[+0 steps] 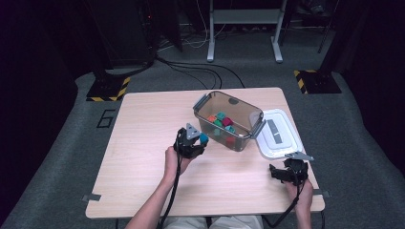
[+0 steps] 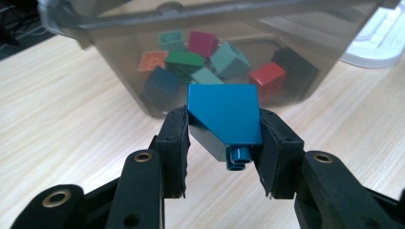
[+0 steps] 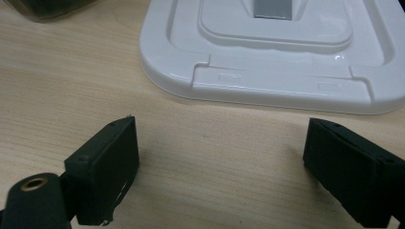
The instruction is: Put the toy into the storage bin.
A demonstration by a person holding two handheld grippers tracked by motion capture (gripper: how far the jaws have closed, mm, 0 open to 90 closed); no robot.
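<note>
Wooden surface, blue block pinched right between the left gripper jaws; right gripper jaws spread, empty.

The left gripper had its jaws clamped on a blue brick, studs toward the camera. Beyond it stood a smoky clear bin on the wooden surface, holding what looked like several coloured bricks.

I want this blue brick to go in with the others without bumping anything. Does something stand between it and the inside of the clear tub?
The near wall of the clear plastic tub does; the blue toy brick in the left tongs sits below the rim. The tub's top is open; its white lid lies aside.
</note>
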